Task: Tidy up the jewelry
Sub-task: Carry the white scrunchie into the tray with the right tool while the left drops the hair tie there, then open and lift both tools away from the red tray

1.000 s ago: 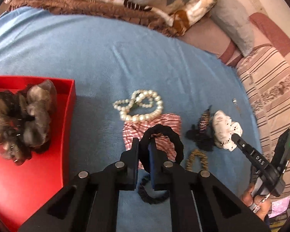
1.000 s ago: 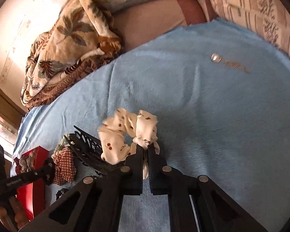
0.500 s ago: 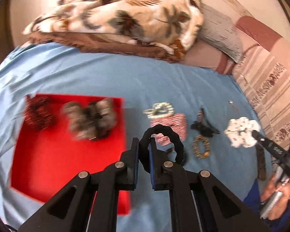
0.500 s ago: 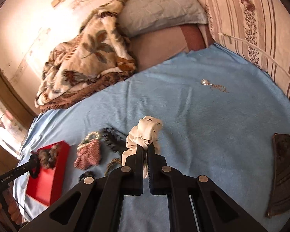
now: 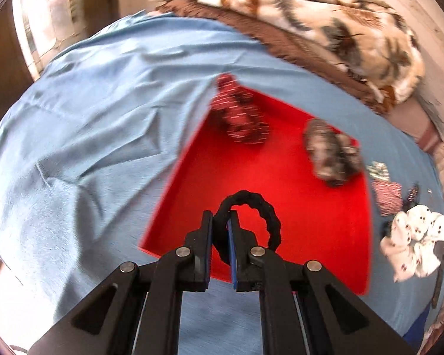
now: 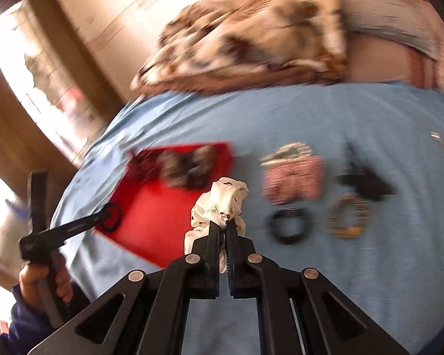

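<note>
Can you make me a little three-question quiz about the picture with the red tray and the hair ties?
1. True or false: the left gripper is shut on the black hair tie.
2. What does the right gripper hold? A) the white spotted scrunchie B) a pearl necklace C) a black claw clip
3. How many scrunchies already lie in the red tray?

Key: 1. True; it hangs over the tray. 2. A. 3. Two: a dark red one and a grey-brown one.
</note>
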Demonstrator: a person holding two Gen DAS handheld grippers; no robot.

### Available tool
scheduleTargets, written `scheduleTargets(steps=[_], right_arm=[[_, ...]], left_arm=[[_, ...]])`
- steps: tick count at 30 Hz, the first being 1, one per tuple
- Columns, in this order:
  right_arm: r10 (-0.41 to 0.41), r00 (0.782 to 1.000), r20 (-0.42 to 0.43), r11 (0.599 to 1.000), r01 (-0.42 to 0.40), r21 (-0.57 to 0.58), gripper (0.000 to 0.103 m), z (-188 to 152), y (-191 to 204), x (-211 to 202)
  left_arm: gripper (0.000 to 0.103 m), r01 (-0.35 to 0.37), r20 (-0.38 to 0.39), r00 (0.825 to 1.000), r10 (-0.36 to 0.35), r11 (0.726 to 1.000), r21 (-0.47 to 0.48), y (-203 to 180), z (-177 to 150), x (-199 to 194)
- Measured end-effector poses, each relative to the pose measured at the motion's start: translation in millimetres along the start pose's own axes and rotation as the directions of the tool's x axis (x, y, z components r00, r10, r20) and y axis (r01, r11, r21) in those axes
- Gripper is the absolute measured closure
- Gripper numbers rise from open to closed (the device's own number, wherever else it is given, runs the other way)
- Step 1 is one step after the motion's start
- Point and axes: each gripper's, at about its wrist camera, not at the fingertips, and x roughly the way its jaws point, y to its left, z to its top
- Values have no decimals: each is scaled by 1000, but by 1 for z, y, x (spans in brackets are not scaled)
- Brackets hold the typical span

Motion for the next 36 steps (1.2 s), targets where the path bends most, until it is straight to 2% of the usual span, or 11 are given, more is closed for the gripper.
scheduleTargets(steps=[4, 9, 10, 14, 15, 19, 23, 27, 31, 36], right_arm=[[16, 997, -73, 999, -19, -44, 98, -1, 35, 43], [-54, 986, -159, 993, 36, -111, 98, -13, 55, 84], [-67, 984, -167, 991, 47, -123, 97, -16, 57, 87], [-109, 980, -168, 985, 85, -148, 94, -21, 61, 90], [-109, 980, -166, 985, 85, -148, 90, -20, 62, 89], [-120, 984, -132, 981, 97, -166, 64, -19, 69, 78], [-128, 986, -104, 977, 107, -185, 62, -22, 69, 62], [-142, 987, -72, 978, 128, -167, 58, -30, 53, 38], [-199, 979, -48, 975, 193, -112, 57, -41, 12, 12], [-280, 959, -42, 960, 280, 5, 56, -55, -58, -21]], left_arm=[[94, -16, 31, 999, 16, 1000, -1, 13, -2, 11], [91, 42, 102, 994, -40, 999, -18, 22, -8, 11], [84, 57, 120, 991, -53, 998, -26, 24, -7, 11], [70, 106, 163, 982, -98, 994, -38, 26, -8, 6], [67, 107, 179, 979, -99, 994, -34, 25, -9, 3], [44, 78, 252, 965, -73, 997, -10, 18, -17, -13], [33, 42, 292, 956, -38, 999, -8, 18, -26, -21], [31, 11, 302, 953, -12, 1000, 3, 16, -29, -22], [31, -12, 295, 956, -3, 999, 49, 6, -31, -24], [31, 25, 292, 955, -58, 993, 115, -21, -34, -48]])
